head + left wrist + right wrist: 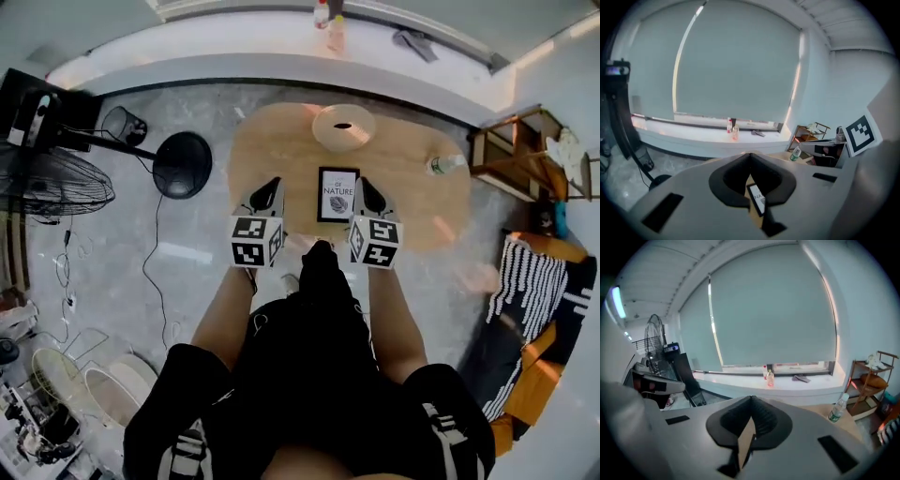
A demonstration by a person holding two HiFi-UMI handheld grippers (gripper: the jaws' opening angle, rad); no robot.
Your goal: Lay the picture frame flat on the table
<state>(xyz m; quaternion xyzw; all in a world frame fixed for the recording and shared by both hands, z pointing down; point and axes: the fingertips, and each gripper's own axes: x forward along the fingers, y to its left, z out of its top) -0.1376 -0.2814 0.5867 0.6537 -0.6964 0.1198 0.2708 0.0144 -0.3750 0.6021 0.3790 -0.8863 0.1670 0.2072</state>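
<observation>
While left gripper [271,185] and right gripper [365,186] hang short of frame [337,194], jaws shut, empty, I'd open one wide, pinch its top edge (tilt unclear), ease it onto desk [281,141].

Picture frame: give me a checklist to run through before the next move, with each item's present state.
1. Picture frame is on the wooden table, between the two grippers: ok.
2. Frame already lies flat: cannot tell; from the head view its face would show either way.
3. Left gripper is empty: ok; nothing is held.
4. Right gripper is empty: ok.
5. Jaws are open for a grasp: not ok; both are shut.
6. Table around the frame is free: ok; the round beige object and the bottle stand apart from it.
</observation>
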